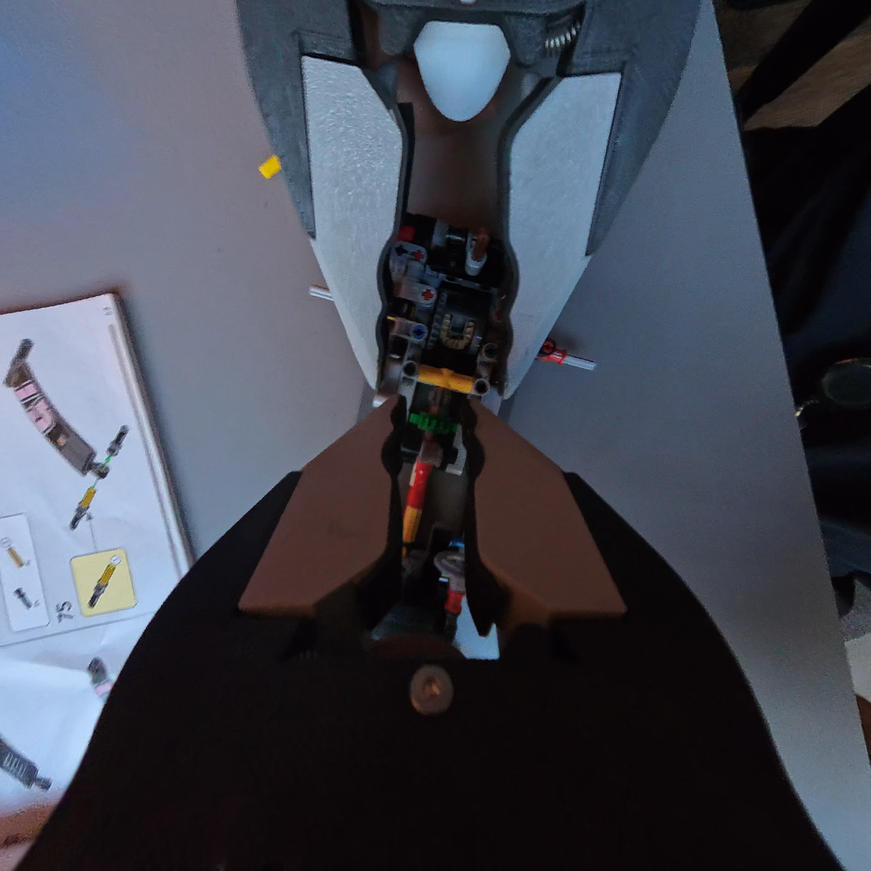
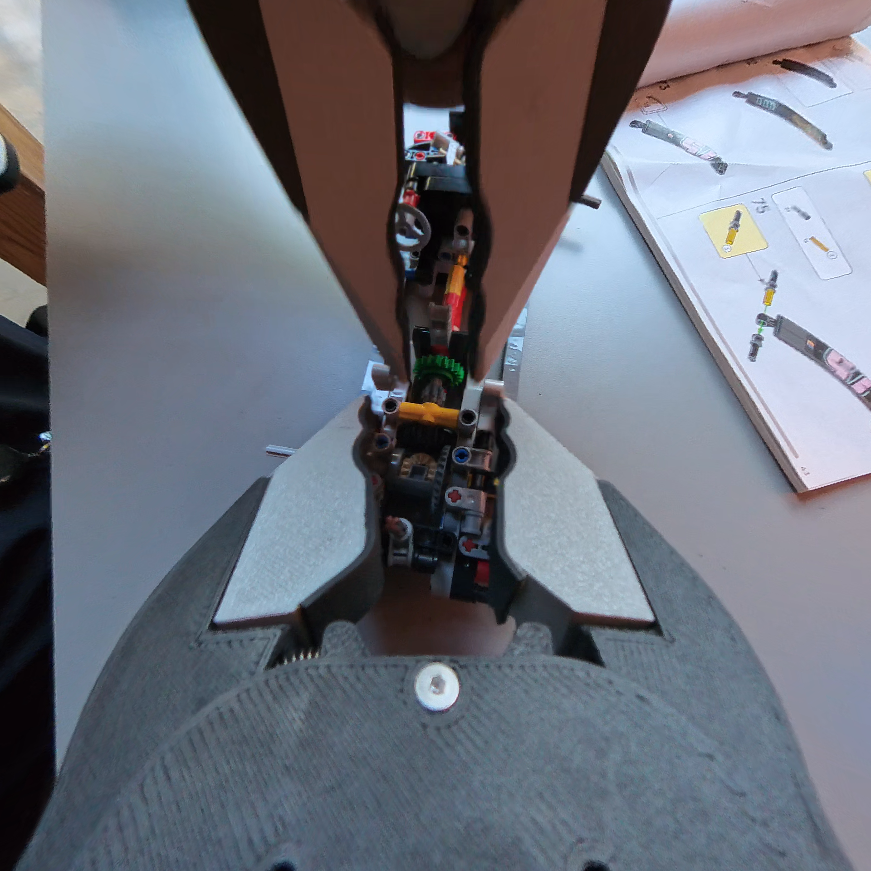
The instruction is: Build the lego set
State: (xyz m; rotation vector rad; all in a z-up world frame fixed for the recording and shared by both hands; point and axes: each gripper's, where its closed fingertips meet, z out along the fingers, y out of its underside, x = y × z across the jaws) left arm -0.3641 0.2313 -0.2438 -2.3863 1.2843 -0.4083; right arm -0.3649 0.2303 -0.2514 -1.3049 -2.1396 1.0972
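Looking steeply down along each gripper's fingers, very near the grey table (image 1: pixel 198 235). Facing each other head-on. Sharing the brick model (image 2: pixel 433 471) between them and the instruction booklet (image 1: pixel 85 447) alongside.

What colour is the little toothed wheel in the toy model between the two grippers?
Green. The gear shows best in the right wrist view.

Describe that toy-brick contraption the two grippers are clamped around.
The brick model is a long, narrow frame of grey and black plastic beams packed with gears and pins. A yellow connector crosses its middle, beside a green gear; a small grey steering wheel sits further along. The right gripper grips one end, the left gripper straddles the other, above a grey table.
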